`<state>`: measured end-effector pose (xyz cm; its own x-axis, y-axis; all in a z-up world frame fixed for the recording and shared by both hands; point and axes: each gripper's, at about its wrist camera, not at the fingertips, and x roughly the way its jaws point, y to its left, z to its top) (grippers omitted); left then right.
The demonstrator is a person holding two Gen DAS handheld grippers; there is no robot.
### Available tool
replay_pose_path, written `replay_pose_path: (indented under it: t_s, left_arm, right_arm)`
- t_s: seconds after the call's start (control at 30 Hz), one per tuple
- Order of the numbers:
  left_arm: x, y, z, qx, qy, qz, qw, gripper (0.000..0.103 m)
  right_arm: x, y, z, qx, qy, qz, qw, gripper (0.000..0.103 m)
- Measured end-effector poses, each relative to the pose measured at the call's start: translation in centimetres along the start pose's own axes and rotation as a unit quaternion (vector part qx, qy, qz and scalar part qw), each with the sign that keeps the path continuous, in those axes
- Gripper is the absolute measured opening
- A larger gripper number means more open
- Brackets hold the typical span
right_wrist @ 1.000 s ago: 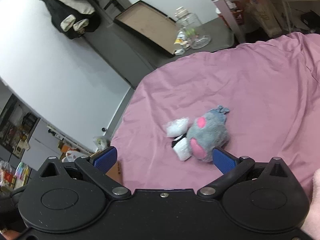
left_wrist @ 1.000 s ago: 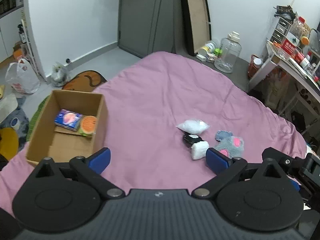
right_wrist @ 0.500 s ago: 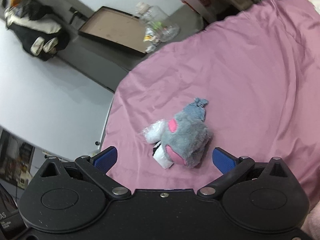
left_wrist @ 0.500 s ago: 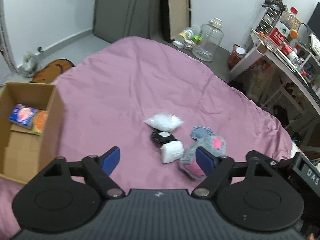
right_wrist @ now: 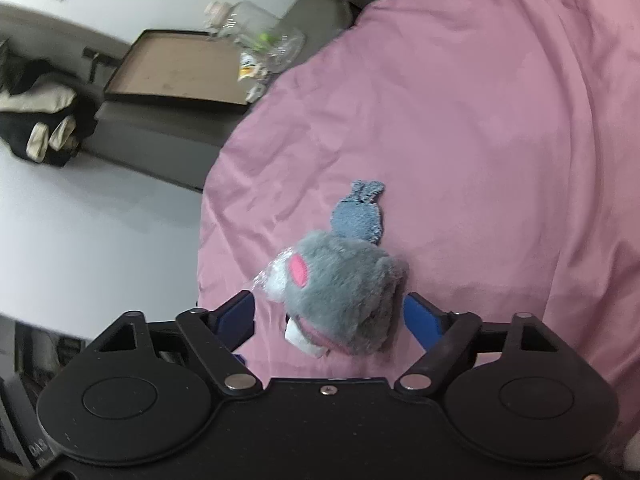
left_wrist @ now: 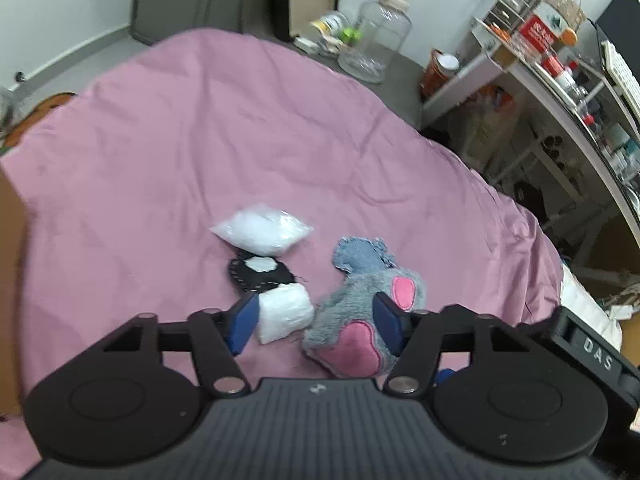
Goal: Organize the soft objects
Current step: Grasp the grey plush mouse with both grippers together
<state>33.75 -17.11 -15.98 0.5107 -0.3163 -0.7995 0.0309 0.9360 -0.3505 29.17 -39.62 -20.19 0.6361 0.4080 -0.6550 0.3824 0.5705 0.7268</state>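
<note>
1. Both tongs hover over a pink bedspread (left_wrist: 200, 128). The left tongs (left_wrist: 314, 320) are released, fingers spread. Between them lie a small white pouch (left_wrist: 285, 316), close to the left finger, and the lower part of a grey plush toy (left_wrist: 360, 320) with pink patches.
2. Just beyond the left fingertips sit a black felt piece (left_wrist: 260, 274) and a clear bag of white stuffing (left_wrist: 262, 232), touching each other.
3. The right tongs (right_wrist: 330, 316) are also released, straddling the grey plush toy (right_wrist: 344, 292), which fills most of the gap.
4. Risk: both tongs aim at the same cluster, so they may collide or tug the toy between them.
5. Risk: closing the left tongs now probably pinches pouch and toy together, and one may drop.
6. Risk: soft fur compresses, so a shallow grip may slip.
</note>
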Motion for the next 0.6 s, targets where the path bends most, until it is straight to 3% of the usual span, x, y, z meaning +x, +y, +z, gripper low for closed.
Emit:
replay_pose_path:
  t_s: [0.1, 0.3, 0.47, 0.6]
  left_arm:
    - [1.7, 0.1, 0.2, -0.002, 0.016, -0.016, 0.9997, 0.047]
    - [4.1, 0.1, 0.5, -0.004, 0.037, -0.056, 0.9977, 0.046]
    - [5.4, 0.1, 0.7, -0.015, 0.046, -0.079, 0.9957, 0.046]
    - [6.0, 0.1, 0.4, -0.03, 0.053, -0.095, 0.9936, 0.046]
  right_arm:
    - [0.9, -0.8, 0.5, 0.028, 0.003, 0.004, 1.0, 0.07]
    - [2.8, -1.5, 0.9, 0.058, 0.016, 0.008, 0.998, 0.066]
    - [3.7, -2.6, 1.3, 0.094, 0.016, 0.006, 0.995, 0.051]
    - [3.6, -3.6, 1.4, 0.125, 0.006, 0.012, 0.992, 0.047]
